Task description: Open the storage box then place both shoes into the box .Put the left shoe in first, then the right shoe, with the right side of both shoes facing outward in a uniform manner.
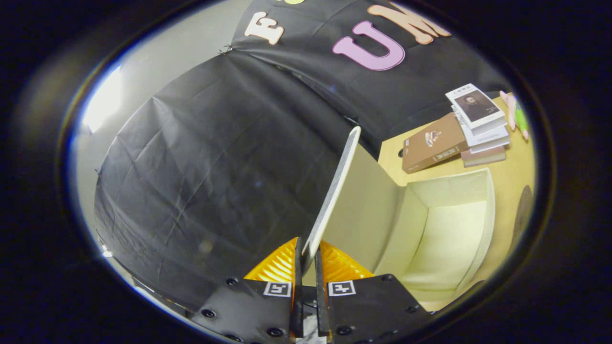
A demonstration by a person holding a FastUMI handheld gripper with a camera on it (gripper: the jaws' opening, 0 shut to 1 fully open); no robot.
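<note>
Booth wall [215, 181]: dark cloth, hung as backdrop beyond the lid.

Gripper [307, 253]: fingers closed almost together, the lid's edge clamped between them.

Lid [334, 186]: flat panel of the storage box, seen edge-on, raised steeply from the fingers toward the wall. Judged thin, stiff and light, probably board under fabric; the smooth edge may slip if pinched lightly. Best taken at the free edge, as held now, and swung about its hinge line.

Storage box [444, 224]: pale, soft-walled, open, standing just beyond the fingers on the table [511, 177]. Interior seen bare. Walls judged pliable, so the box may shift or buckle if the lid is pulled hard.

Brown book [432, 148]: lying flat on the table behind the box.

Book stack [480, 124]: just beside the brown book, well apart from the fingers.
</note>
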